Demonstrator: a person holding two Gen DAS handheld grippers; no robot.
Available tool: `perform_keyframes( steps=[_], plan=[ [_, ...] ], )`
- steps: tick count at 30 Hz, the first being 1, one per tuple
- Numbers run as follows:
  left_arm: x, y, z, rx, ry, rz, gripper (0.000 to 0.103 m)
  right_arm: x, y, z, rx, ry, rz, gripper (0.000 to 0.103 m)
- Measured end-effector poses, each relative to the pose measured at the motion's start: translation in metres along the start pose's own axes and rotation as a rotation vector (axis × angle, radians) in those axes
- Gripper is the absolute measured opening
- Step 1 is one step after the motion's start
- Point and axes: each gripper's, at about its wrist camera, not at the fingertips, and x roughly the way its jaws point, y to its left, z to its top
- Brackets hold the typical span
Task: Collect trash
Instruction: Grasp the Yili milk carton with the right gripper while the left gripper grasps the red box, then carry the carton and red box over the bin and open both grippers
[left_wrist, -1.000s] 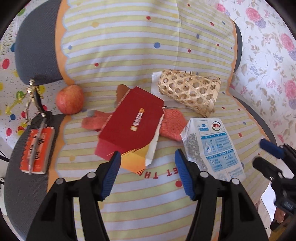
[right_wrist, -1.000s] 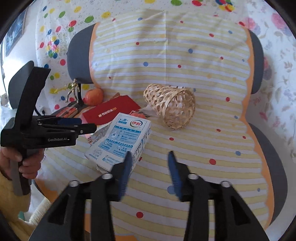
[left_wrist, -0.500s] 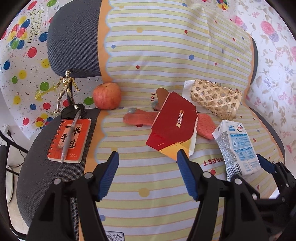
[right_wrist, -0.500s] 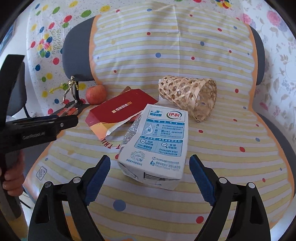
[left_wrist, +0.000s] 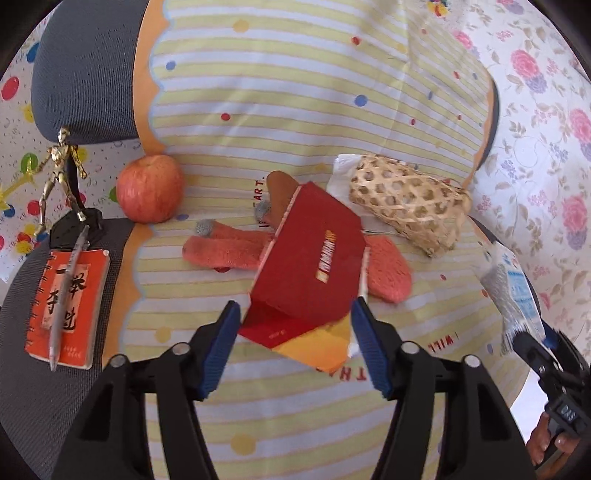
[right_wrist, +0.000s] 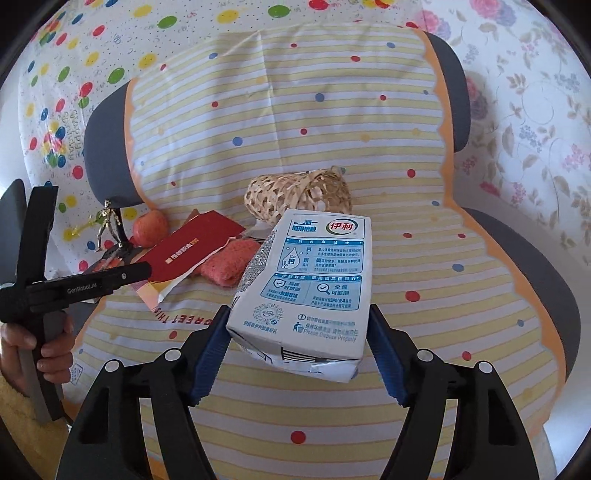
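A striped cloth (left_wrist: 295, 92) covers the chair. The carton (right_wrist: 310, 284) sits clamped between the right gripper's (right_wrist: 299, 350) pads, raised off the cloth. The left gripper (left_wrist: 295, 343) hangs open around the red box's (left_wrist: 310, 273) near end, beside the basket (left_wrist: 410, 203), a sock (left_wrist: 225, 251) and an apple (left_wrist: 149, 188).

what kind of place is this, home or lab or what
Probably a home room set up for recording: a grey mesh office chair draped in a striped, dotted cloth, floral wallpaper, and household bits like a red apple and woven bamboo basket.
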Motion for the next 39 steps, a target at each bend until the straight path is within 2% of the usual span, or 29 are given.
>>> perform_keyframes(
  steps=[4, 7, 9, 16, 17, 19, 21, 23, 28, 32, 35, 39],
  plan=[
    [0.015, 0.01, 0.006, -0.051, 0.034, -0.032, 0.054, 0.002, -0.004, -0.001, -0.001, 0.004, 0.006, 0.072],
    [0.028, 0.016, 0.006, -0.095, 0.068, -0.084, 0.054, 0.003, -0.003, -0.001, -0.01, 0.003, 0.014, 0.072],
    [0.03, 0.017, 0.006, -0.118, 0.071, -0.116, 0.05, 0.003, -0.002, -0.001, -0.015, 0.001, 0.022, 0.072],
    [0.001, 0.0, 0.009, -0.055, -0.004, -0.11, 0.011, -0.006, 0.002, -0.003, -0.03, -0.009, 0.028, 0.073],
    [-0.008, -0.005, 0.008, -0.033, -0.033, -0.103, 0.005, -0.008, 0.002, -0.003, -0.029, -0.011, 0.027, 0.073],
    [-0.031, -0.021, 0.004, 0.03, -0.107, -0.074, 0.0, -0.013, 0.003, -0.003, -0.03, -0.019, 0.019, 0.073],
    [-0.048, -0.035, 0.0, 0.085, -0.167, -0.035, 0.0, -0.019, 0.001, -0.003, -0.029, -0.029, 0.01, 0.073],
    [-0.069, -0.049, -0.008, 0.12, -0.214, -0.044, 0.0, -0.027, -0.001, -0.003, -0.022, -0.041, 0.006, 0.073],
    [-0.092, -0.086, -0.028, 0.19, -0.201, -0.064, 0.0, -0.051, -0.006, -0.001, -0.017, -0.064, -0.007, 0.073],
    [-0.102, -0.118, -0.05, 0.254, -0.205, -0.017, 0.0, -0.076, -0.015, -0.006, -0.014, -0.064, -0.044, 0.073],
    [-0.106, -0.138, -0.066, 0.273, -0.213, -0.052, 0.0, -0.098, -0.027, -0.015, 0.002, -0.06, -0.081, 0.073],
    [-0.104, -0.167, -0.088, 0.321, -0.158, -0.174, 0.0, -0.129, -0.043, -0.03, 0.018, -0.055, -0.156, 0.073]
  ],
)
